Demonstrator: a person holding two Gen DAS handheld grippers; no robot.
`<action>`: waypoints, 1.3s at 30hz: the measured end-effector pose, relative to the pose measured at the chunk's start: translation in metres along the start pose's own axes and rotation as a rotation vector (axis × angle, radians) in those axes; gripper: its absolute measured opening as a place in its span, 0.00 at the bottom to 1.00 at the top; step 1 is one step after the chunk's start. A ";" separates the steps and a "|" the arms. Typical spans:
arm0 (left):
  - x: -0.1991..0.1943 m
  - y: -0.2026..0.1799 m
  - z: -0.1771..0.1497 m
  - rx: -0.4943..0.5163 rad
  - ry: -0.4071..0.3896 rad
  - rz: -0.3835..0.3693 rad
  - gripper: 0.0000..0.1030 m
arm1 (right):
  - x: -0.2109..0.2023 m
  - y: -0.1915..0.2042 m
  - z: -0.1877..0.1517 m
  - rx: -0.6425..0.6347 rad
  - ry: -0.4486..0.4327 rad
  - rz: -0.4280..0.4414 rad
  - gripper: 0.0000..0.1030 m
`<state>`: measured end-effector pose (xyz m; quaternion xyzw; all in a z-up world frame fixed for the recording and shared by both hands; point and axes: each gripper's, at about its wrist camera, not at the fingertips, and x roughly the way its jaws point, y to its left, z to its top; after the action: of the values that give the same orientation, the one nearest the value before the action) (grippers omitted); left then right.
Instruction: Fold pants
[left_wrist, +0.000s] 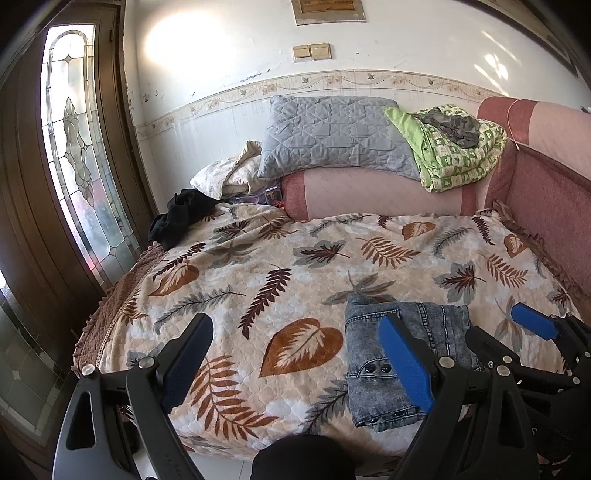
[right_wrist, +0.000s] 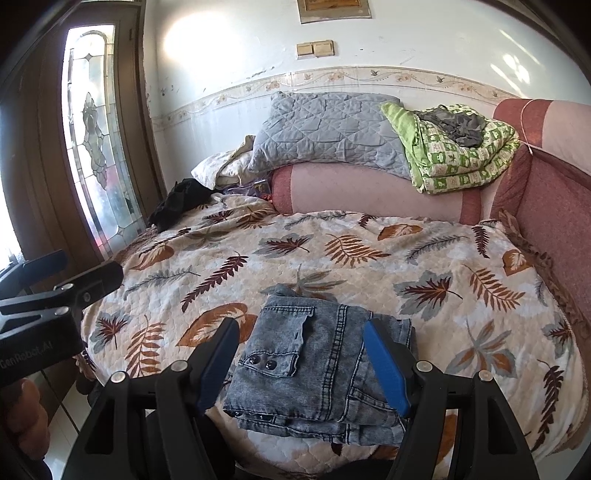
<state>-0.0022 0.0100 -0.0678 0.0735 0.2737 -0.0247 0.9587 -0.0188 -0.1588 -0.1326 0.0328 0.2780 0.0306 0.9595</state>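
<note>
Nearest the lens in the left wrist view, the left gripper (left_wrist: 295, 363) is held with its jaws spread wide over the leaf-print bedspread (left_wrist: 258, 258), and nothing is clasped between them; only printed fabric is seen in the gap. Just to its right, the pants (left_wrist: 402, 354), made of washed denim, are seen lying near the front edge of the bed as a compact, squarish bundle of several layers, with a snap-fastened pocket flap (right_wrist: 275, 363) turned up on top. Further right, the right gripper (right_wrist: 304, 363) is poised above that bundle with its jaws parted to either side of it, and no pad is seen pressing on the cloth, so the bundle is judged to be released. From the stacked layers and the fairly even edges, the folding is judged to be essentially done. At most a small tidying of the slightly ragged lower edge (right_wrist: 321, 430) seems to be left, or the setting aside of the bundle.
</note>
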 end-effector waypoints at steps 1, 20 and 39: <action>0.000 0.000 0.000 0.001 0.000 -0.001 0.89 | 0.000 0.000 0.000 0.000 -0.001 0.000 0.71; 0.007 0.007 -0.006 -0.018 0.016 -0.011 0.89 | 0.002 0.006 -0.001 -0.015 0.010 -0.010 0.71; 0.012 0.018 -0.009 -0.044 0.020 -0.007 0.89 | 0.004 0.018 0.000 -0.047 0.007 -0.007 0.71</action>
<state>0.0050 0.0287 -0.0799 0.0517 0.2842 -0.0211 0.9571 -0.0161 -0.1410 -0.1334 0.0089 0.2806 0.0340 0.9592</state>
